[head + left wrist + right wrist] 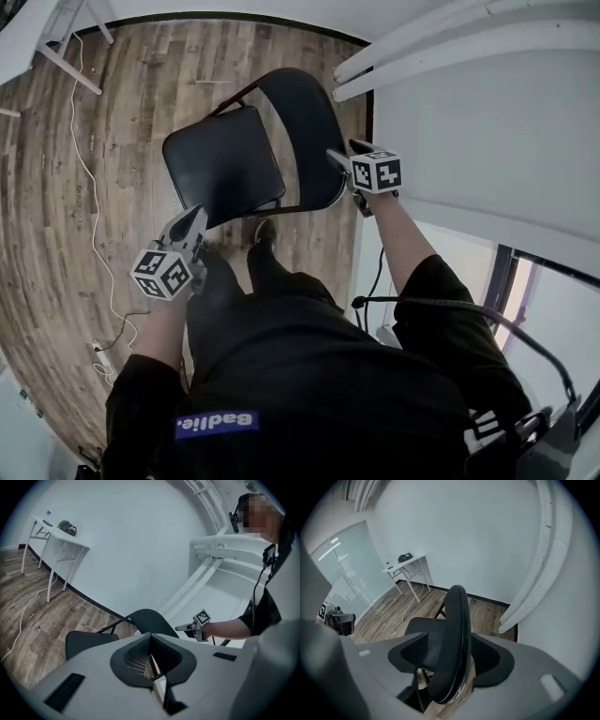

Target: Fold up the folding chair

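Note:
A black folding chair stands unfolded on the wood floor, its seat (223, 164) flat and its curved backrest (305, 122) behind it. My left gripper (192, 221) hovers just off the seat's near corner, shut with nothing in it; in its own view the left gripper (149, 637) shows its pads meeting, with the seat (84, 641) ahead. My right gripper (349, 153) is at the backrest's right edge. In the right gripper view the backrest (454, 620) stands edge-on between the wide-open jaws, and the pads do not press on it.
A white table (52, 37) stands at the far left, and a white cable (92, 178) trails over the floor. A white wall with slanted beams (450, 47) rises to the right. The person's shoe (265, 231) is just behind the seat.

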